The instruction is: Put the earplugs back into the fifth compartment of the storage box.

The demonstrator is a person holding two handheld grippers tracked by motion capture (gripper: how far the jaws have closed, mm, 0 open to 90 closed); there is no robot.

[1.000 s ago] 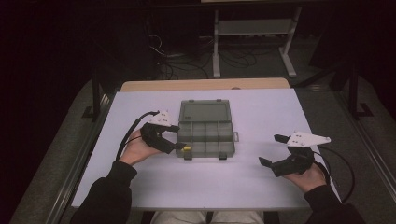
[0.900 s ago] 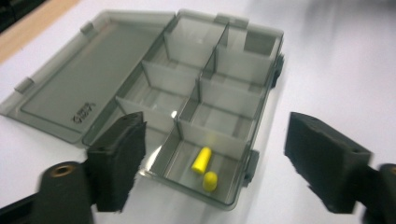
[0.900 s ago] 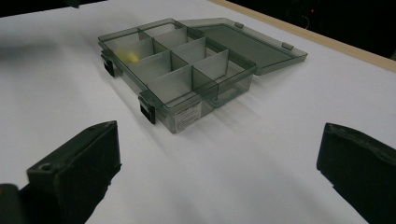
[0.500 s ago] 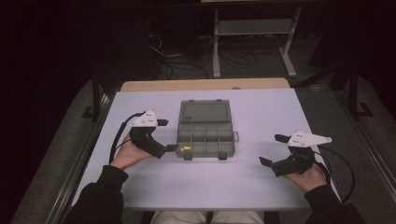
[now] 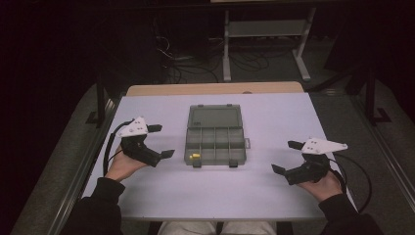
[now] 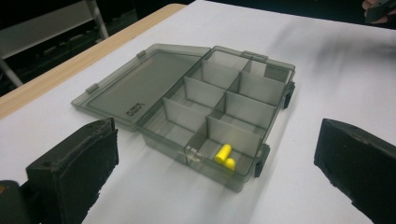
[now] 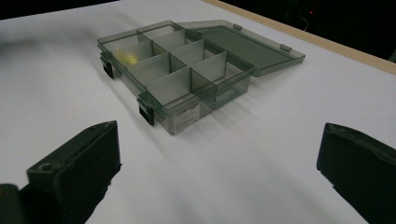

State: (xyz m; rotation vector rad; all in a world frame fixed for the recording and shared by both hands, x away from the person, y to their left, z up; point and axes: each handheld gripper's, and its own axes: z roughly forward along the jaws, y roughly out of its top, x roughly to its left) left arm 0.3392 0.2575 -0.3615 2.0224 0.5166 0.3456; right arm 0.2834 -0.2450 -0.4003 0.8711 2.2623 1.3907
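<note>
Now both tongs, left (image 5: 164,141) and right (image 5: 284,156), gape empty; yellow pieces (image 6: 224,155) lie in the organizer box (image 5: 215,147).

The left gripper (image 5: 161,141) sits in the person's left hand (image 5: 123,164) at the left of the high view, its jaws pointing toward the centre. The jaws have just been opening and stand wide apart with nothing between them. The left forearm, in a dark sleeve, enters from the bottom edge. The right gripper (image 5: 286,156) sits in the right hand (image 5: 320,183) at the right of the high view, jaws also spread wide and empty, pointing inward. A black cable trails from each gripper.
</note>
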